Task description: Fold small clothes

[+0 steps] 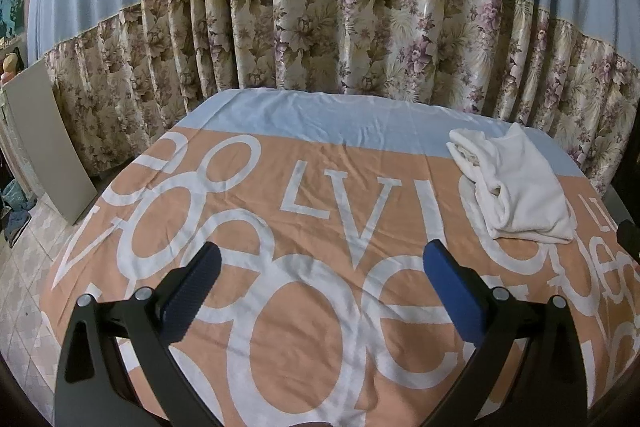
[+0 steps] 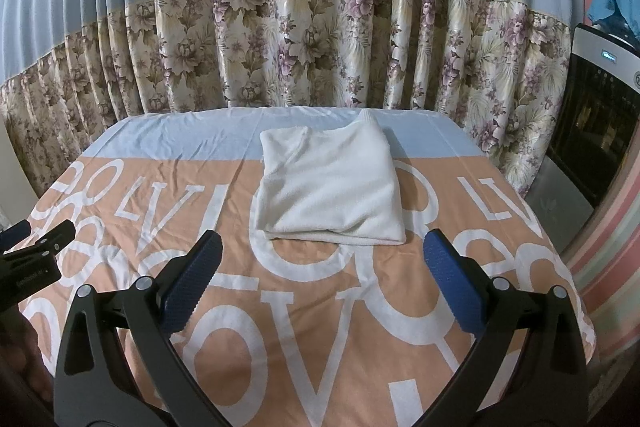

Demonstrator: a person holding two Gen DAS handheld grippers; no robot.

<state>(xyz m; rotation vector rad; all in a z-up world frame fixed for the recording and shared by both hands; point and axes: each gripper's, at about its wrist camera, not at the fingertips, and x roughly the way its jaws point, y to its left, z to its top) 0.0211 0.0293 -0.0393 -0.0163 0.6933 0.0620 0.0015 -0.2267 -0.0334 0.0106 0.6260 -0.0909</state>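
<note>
Holding both tongs above the near part of the surface, I have nothing in either one. My left tongs (image 1: pixel 322 259) stand spread wide, their blue ribbed pads far apart over the big white letters of the peach and pale blue printed cotton sheet (image 1: pixel 320 307) that covers the surface. My right tongs (image 2: pixel 322 259) are spread just as wide, hanging over the same sheet, clear of the cloth.

The white folded terry garment (image 2: pixel 330 183) lies toward the far edge of the surface, straddling the line where the peach print meets the pale blue band. It is a thick, roughly square bundle, its near fold edge facing my right tongs and lying just beyond their tips. From the left wrist view the same garment (image 1: pixel 516 187) sits off toward the far right corner, well apart from my left tongs, with its layered folds showing on the side.

Behind the far edge hangs a pleated curtain, blue-grey above and floral cream below (image 2: pixel 304 39). A dark-fronted appliance with a silver frame (image 2: pixel 592 131) stands beside the right edge of the surface. A pale flat board (image 1: pixel 48 143) leans near the curtain on the left, over tiled floor.
</note>
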